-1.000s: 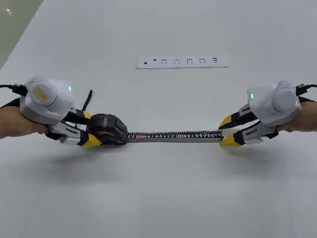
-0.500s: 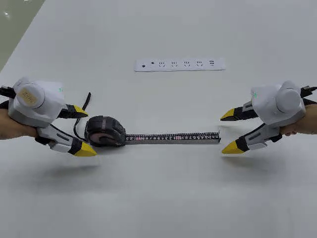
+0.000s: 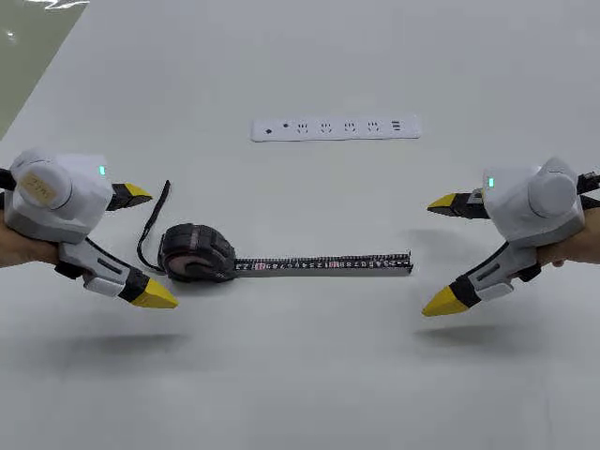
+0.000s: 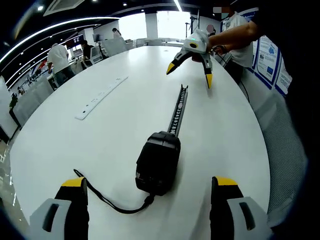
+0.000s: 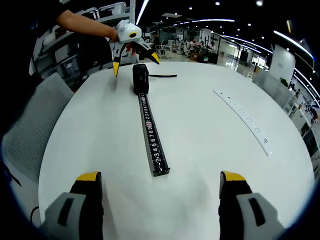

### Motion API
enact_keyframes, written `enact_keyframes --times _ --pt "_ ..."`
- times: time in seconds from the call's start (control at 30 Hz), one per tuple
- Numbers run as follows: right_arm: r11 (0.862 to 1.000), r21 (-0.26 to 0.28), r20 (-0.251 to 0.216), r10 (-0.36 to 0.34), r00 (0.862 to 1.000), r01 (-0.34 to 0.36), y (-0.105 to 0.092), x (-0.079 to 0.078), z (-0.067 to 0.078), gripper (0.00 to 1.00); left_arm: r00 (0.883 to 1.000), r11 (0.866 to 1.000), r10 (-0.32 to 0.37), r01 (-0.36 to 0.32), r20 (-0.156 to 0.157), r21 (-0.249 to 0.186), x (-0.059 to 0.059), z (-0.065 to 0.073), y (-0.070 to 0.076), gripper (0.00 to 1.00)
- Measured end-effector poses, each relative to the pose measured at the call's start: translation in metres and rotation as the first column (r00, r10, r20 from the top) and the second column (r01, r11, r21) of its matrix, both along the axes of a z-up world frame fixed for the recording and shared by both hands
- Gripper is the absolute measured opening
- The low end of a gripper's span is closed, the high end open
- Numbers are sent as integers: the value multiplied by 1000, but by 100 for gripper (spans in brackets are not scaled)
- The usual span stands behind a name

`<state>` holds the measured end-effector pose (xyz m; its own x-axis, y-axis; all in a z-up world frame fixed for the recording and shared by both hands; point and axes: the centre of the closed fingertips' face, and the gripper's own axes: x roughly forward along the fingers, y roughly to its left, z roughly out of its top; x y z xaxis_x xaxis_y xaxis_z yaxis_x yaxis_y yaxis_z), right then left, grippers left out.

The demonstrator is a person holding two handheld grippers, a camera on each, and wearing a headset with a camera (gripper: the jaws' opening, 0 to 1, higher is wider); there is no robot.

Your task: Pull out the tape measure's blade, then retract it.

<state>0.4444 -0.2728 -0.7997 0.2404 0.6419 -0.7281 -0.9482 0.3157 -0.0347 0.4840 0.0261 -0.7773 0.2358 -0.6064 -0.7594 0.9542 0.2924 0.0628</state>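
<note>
A black tape measure lies on the white table, its blade pulled out to the right and lying flat. In the left gripper view the case sits ahead of the yellow-tipped jaws, apart from them, with the blade running away. My left gripper is open just left of the case, touching nothing. My right gripper stands open a little right of the blade's end hook. The right gripper view has the blade between and beyond its spread jaws, leading to the case.
A white power strip lies flat at the back of the table. The tape measure's black wrist strap loops behind the case. Chairs and people stand beyond the table's edge in the gripper views.
Both grippers have let go and backed outward: the left off the case, the right off the blade's end. The tape measure stays extended on the table.
</note>
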Motion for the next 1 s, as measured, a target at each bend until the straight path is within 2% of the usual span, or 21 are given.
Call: enact_keyframes --times 0.2,0.63,0.8,1.0 --pt "1000 -2 12 -14 1000 14 -3 -2 3 100 1000 1000 14 -14 -3 -9 -2 2 5 100" --pt "998 16 21 -69 997 68 -10 -12 11 100 996 994 86 -86 5 -65 -14 13 14 100" --pt "994 33 30 -101 994 100 -10 -15 17 100 991 986 132 -130 8 -103 -17 18 16 100" --pt "989 59 44 -136 990 133 -7 -23 22 100 983 976 184 -180 25 -123 -21 22 17 100"
